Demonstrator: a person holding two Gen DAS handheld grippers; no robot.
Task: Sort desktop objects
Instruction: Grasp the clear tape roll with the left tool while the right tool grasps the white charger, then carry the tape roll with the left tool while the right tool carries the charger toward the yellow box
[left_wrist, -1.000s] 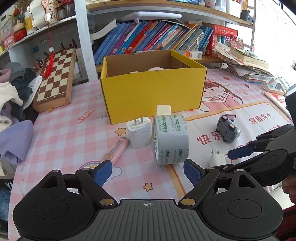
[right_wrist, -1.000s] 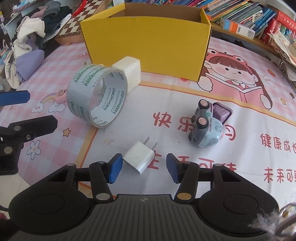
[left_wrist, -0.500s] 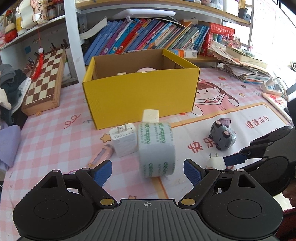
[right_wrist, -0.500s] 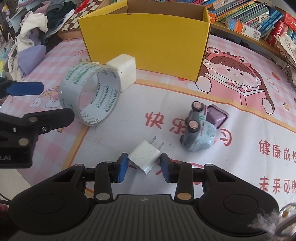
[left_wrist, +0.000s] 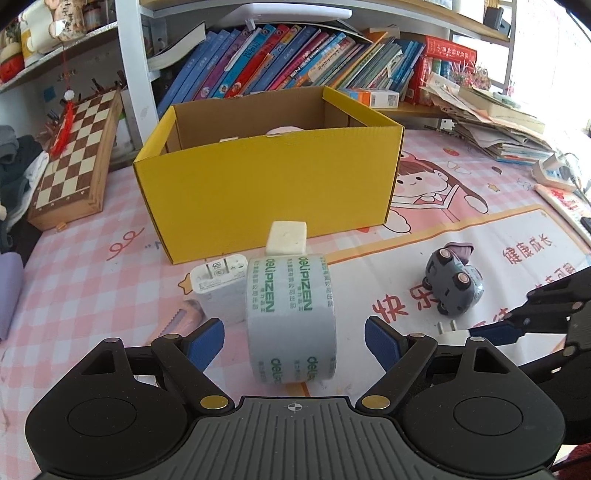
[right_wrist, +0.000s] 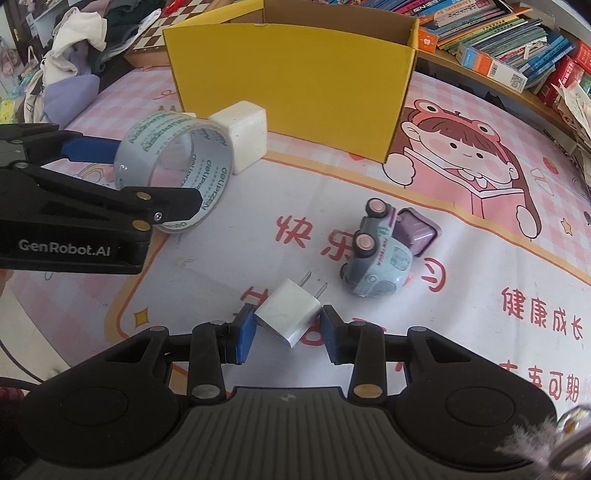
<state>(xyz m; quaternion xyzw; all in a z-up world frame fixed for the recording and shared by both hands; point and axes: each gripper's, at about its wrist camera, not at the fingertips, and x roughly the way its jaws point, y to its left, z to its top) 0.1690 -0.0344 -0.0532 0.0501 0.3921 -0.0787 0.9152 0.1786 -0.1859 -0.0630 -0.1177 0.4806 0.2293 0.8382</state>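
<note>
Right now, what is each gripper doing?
Left gripper: closing, pads not touching the upright grey tape roll between them.
Right gripper: shut on the small white plug charger.

The left tongs (left_wrist: 293, 341) point down at a slant, blue pads (left_wrist: 207, 341) set wide apart and closing, a tape roll (left_wrist: 291, 317) standing between them untouched. The right tongs (right_wrist: 288, 325) tilt more steeply, their jaws drawn in tight, pads pressed on both sides of a small white plug (right_wrist: 290, 312).
</note>
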